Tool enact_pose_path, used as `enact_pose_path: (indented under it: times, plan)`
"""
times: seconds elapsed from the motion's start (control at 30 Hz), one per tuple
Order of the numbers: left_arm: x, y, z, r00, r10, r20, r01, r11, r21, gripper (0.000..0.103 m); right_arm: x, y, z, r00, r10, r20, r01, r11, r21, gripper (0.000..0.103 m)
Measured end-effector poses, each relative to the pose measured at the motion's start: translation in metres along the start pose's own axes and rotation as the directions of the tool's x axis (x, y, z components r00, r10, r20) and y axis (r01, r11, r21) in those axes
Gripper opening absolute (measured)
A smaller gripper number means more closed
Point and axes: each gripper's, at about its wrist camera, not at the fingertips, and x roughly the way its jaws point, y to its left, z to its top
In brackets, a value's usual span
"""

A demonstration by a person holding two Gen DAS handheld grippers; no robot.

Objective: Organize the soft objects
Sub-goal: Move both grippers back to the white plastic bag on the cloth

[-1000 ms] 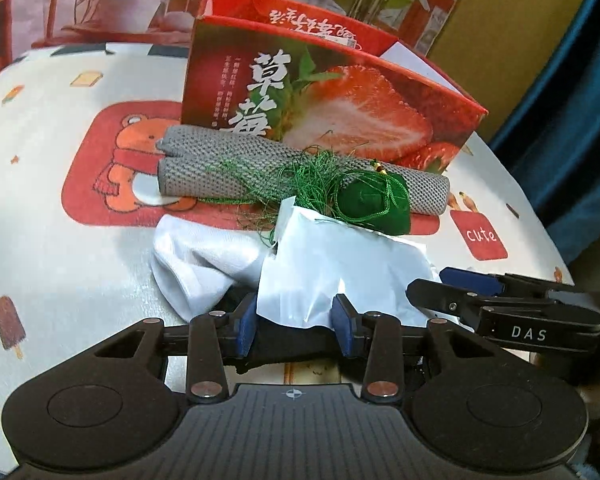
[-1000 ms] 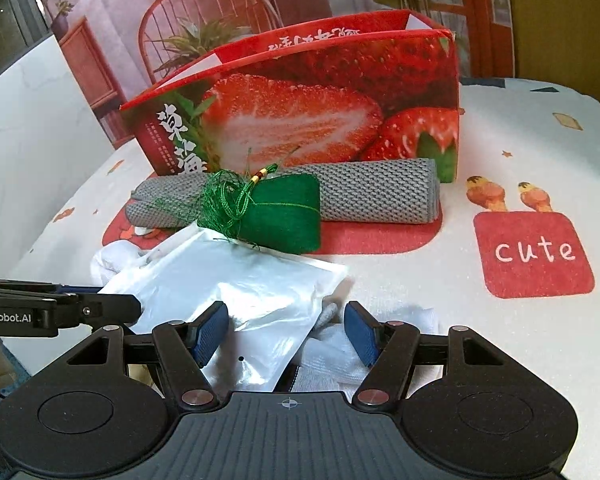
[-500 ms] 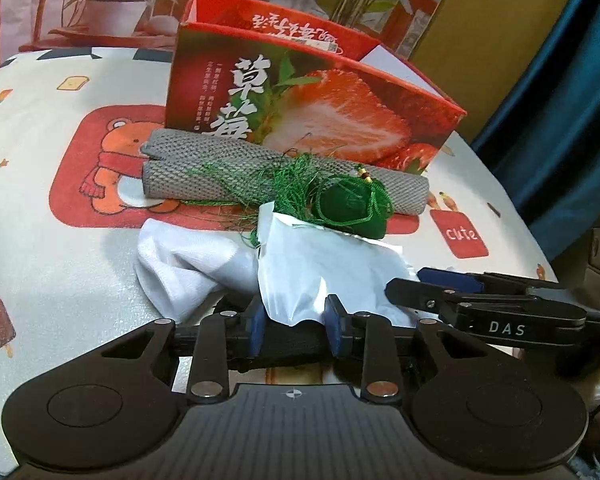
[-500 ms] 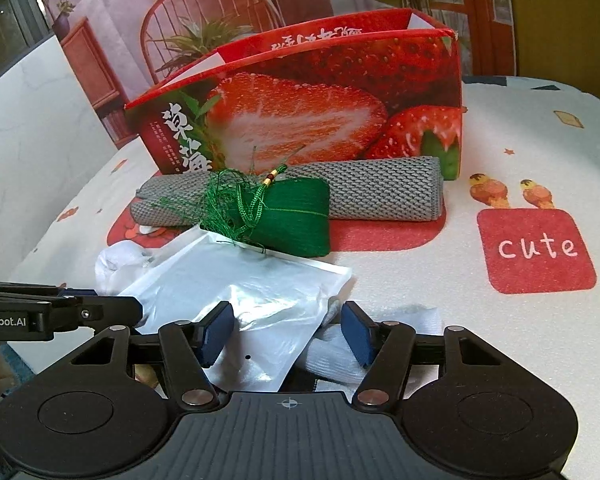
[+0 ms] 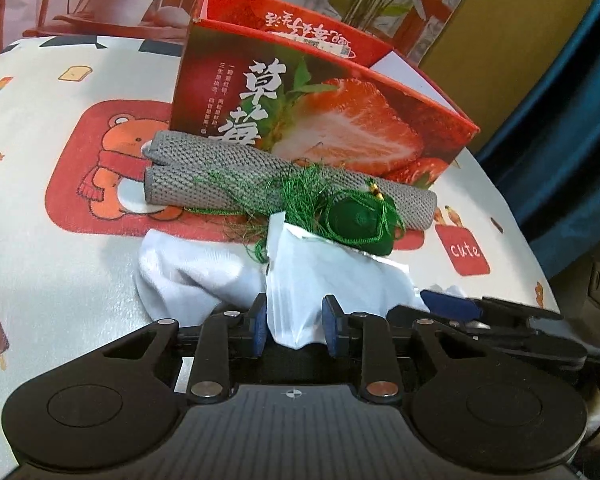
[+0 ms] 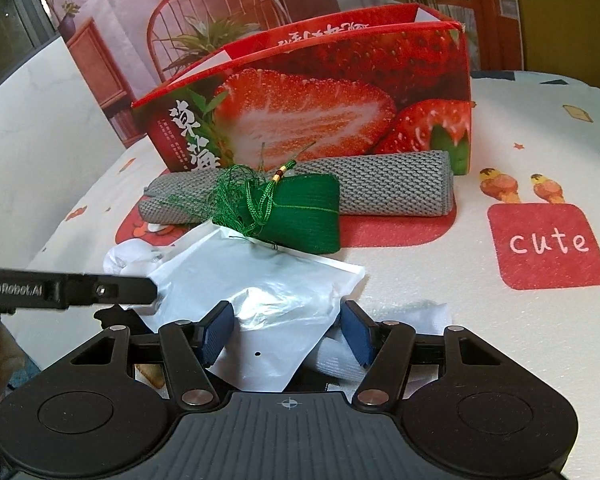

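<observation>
Nothing appeared boxed: left gripper (image 5: 294,330) fingers clamped the plastic pouch (image 5: 332,276) before the strawberry box (image 5: 320,120); right gripper (image 6: 288,332) fingers were spread, grasping nothing; grey roll (image 6: 380,188), green sachet (image 6: 300,212) and white cloth (image 5: 188,276) lay on the desk (image 6: 500,340).

A cartoon-print table (image 6: 520,128) carries a strawberry box (image 6: 320,96), grey rolled mat (image 6: 384,188), white cloth (image 5: 188,276) and plastic pouch (image 6: 268,280) near its front edge.
</observation>
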Motion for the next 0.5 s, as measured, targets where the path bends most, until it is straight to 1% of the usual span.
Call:
enact_pose_path:
  times: [0.03,0.1,0.33,0.5]
  plan:
    - [0.001,0.0,0.0,1.0,-0.001,0.002,0.001,1.0,0.001,0.03,0.0,0.0,0.0,1.0,0.0,0.0,0.0,1.0,0.0,0.058]
    - [0.001,-0.003,-0.003,1.0,0.018,0.004,-0.018,1.0,0.025,0.023,0.0,0.0,0.0,1.0,0.002,0.0,-0.002,1.0,0.003,0.058]
    - [0.003,0.0,-0.009,1.0,0.018,0.005,-0.018,1.0,0.023,0.022,0.002,-0.002,0.001,1.0,0.009,-0.005,-0.009,1.0,0.023,0.059]
    - [0.005,0.005,-0.01,1.0,0.005,0.0,-0.005,1.0,0.006,0.023,0.007,-0.007,0.005,0.999,0.033,-0.017,-0.031,0.997,0.065,0.059]
